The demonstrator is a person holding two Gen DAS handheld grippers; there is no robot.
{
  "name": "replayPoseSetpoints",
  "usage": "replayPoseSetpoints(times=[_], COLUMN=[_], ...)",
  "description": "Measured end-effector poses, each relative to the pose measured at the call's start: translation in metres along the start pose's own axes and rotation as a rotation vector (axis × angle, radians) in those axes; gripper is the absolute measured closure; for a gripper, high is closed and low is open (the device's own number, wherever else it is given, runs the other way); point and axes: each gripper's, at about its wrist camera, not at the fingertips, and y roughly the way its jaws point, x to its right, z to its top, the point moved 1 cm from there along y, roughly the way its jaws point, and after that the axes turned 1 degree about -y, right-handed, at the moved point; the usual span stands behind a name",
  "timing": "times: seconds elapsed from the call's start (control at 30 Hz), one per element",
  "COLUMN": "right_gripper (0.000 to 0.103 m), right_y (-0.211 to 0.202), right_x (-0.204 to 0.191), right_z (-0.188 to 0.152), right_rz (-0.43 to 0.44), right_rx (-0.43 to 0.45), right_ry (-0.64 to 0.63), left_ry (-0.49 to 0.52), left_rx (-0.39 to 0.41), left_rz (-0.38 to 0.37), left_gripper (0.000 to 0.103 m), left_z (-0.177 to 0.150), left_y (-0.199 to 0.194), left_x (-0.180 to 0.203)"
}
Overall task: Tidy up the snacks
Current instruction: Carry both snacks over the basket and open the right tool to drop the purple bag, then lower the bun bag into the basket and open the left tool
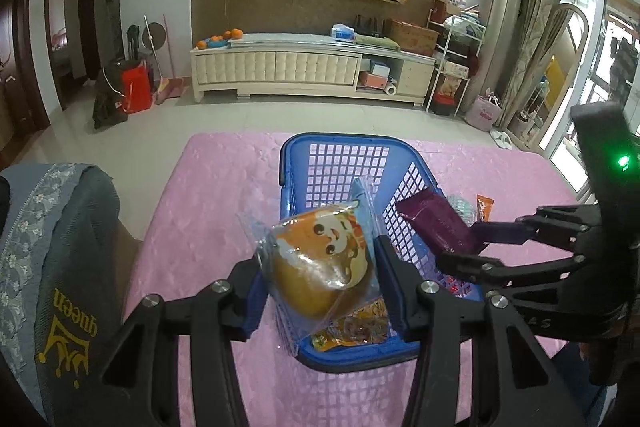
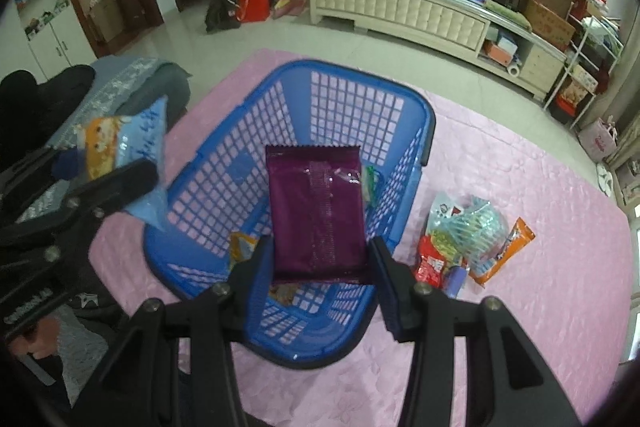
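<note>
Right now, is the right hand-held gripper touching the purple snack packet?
Touching. The right wrist view shows the right hand-held gripper with both pads pressed against the purple snack packet's lower edges, holding it above the blue basket.

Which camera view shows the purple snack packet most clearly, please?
The right wrist view. There the purple packet lies flat towards the camera, held in the right tool above the blue basket. The left wrist view shows the packet only at an angle, its near end hidden by the right tool.
</note>
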Motion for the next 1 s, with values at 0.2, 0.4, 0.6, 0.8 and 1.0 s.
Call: replayPoseSetpoints(times=[0.2, 0.4, 0.6, 0.8, 1.0], right_gripper=[0.051, 0.051, 0.043, 0.028, 0.017], right_y=[0.012, 0.011, 0.009, -0.002, -0.015], right_x=[0.002, 0.003, 0.001, 0.005, 0.014], right_z=[-0.005, -0.006, -0.008, -0.013, -0.013], right_rz=[-0.013, -0.016, -0.012, -0.005, -0.007], right_rx=[-0.039, -0.038, -0.047, -0.022, 0.014], right_ry=[0.011, 0.027, 0.016, 0.037, 0.070], left_ry=[-0.008, -0.004, 0.003, 0.009, 0.030], left_rx=[-0.010, -0.018, -0.024, -0.023, -0.026], left_rz=[-0.005, -0.004, 0.000, 0.010, 0.011], left_gripper=[0.056, 0.056, 0.056, 0.056, 0.056], left_z=[-0.004, -0.006, -0.008, -0.008, -0.008], left_y=[0.005, 0.002, -0.003, -0.005, -0.008], left_x=[-0.001, 0.005, 0.007, 0.006, 0.015])
